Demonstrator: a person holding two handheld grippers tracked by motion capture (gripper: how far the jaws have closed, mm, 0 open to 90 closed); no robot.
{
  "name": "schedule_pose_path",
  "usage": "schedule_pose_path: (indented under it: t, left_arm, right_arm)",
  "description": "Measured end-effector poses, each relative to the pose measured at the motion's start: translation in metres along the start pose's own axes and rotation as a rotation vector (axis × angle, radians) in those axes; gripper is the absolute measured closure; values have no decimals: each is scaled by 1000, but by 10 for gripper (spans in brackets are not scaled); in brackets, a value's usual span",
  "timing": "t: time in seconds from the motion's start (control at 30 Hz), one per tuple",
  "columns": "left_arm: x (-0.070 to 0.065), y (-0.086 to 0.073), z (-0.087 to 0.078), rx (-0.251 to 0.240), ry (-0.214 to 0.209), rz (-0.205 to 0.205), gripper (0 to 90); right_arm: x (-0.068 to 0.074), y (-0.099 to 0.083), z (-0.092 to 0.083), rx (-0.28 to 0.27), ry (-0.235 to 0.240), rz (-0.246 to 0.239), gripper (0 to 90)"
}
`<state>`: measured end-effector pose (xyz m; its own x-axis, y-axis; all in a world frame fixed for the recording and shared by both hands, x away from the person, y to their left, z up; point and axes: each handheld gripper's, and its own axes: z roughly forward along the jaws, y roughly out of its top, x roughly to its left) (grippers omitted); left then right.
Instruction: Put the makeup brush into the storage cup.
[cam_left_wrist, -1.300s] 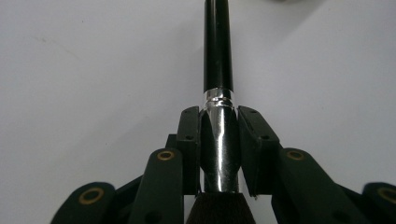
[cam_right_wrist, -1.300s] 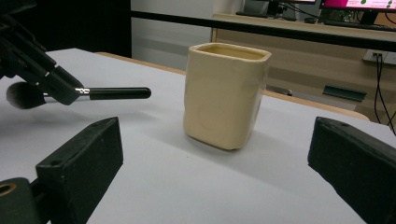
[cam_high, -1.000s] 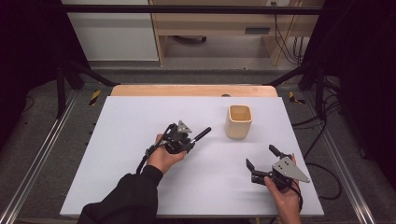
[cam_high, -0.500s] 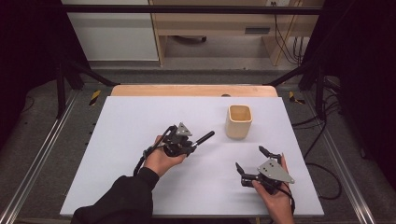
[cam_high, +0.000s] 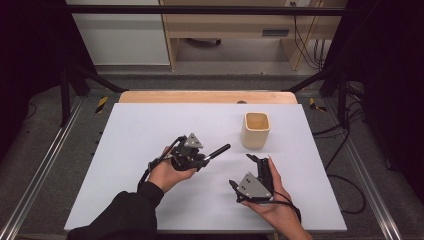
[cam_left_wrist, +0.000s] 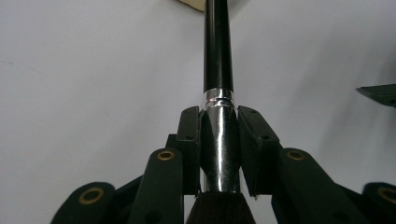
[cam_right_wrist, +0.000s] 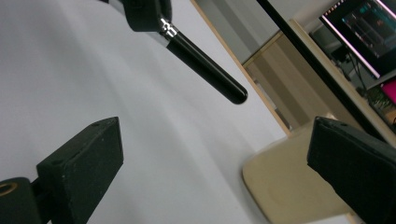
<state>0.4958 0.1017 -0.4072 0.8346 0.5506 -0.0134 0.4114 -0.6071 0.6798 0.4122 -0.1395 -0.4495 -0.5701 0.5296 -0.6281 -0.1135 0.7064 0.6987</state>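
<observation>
The right gripper (cam_high: 252, 172) is gliding in toward the table's middle, jaws wide apart and holding nothing. The left gripper (cam_high: 192, 156) is clamping a brush (cam_left_wrist: 218, 135) by its metal collar, handle pointing toward two o'clock, at the cup (cam_high: 256, 130).

One overhead camera, two riding close on the grippers.
The high view looks forward and down on the white tabletop (cam_high: 150, 130); each gripper view looks along its own jaws, very near. All share the brush (cam_left_wrist: 217, 70) and beige cup (cam_high: 256, 131).
</observation>
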Motion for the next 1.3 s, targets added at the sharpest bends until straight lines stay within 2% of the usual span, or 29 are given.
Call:
schedule_pose_path:
  t: [0.17, 0.43, 0.5, 0.53, 0.63, 0.8, 0.83, 0.87, 0.97, 1.0, 1.03, 1.07, 1.17, 1.2, 1.23, 1.3]
  left_arm:
    - [-3, 0, -1, -4, -11, 5, 711]
    - [-7, 2, -6, 3, -32, 35, 711]
    - [-9, 2, -6, 4, -46, 30, 710]
    - [-9, 2, -6, 17, -48, 47, 710]
    - [-10, 3, -6, 21, -52, 50, 711]
    - [-13, 4, -6, 28, -62, 57, 710]
    - [-14, 4, -6, 28, -64, 59, 710]
    - [-14, 5, -6, 29, -65, 61, 710]
    - [-16, 7, -5, 34, -69, 68, 710]
    - [-17, 7, -5, 29, -69, 67, 710]
    - [-17, 7, -5, 31, -72, 69, 710]
    - [-18, 8, -5, 35, -74, 72, 710]
    - [-19, 8, -6, 39, -76, 77, 711]
    - [-19, 8, -6, 39, -77, 78, 710]
    - [-19, 9, -7, 42, -79, 78, 710]
    - [-19, 9, -7, 43, -80, 81, 711]
  right_arm:
    - [2, 14, 8, 17, -1, -143, 58]
    - [0, 24, 22, 9, 21, -219, 124]
    - [1, 26, 26, 12, 26, -251, 139]
    - [3, 27, 26, 13, 28, -246, 147]
    - [5, 30, 29, 14, 44, -284, 174]
    - [10, 30, 33, 27, 38, -331, 209]
    - [10, 30, 34, 21, 46, -357, 221]
    - [11, 30, 34, 27, 47, -347, 232]
    - [11, 32, 36, 15, 48, -416, 276]
    - [13, 33, 35, 31, 48, -392, 292]
    - [13, 33, 35, 32, 43, -398, 308]
    - [12, 34, 35, 33, 46, -422, 320]
    - [12, 34, 36, 41, 50, -455, 377]
    - [13, 34, 36, 52, 49, -450, 400]
    - [12, 34, 37, 42, 53, -483, 421]
    - [13, 34, 37, 50, 57, -497, 446]
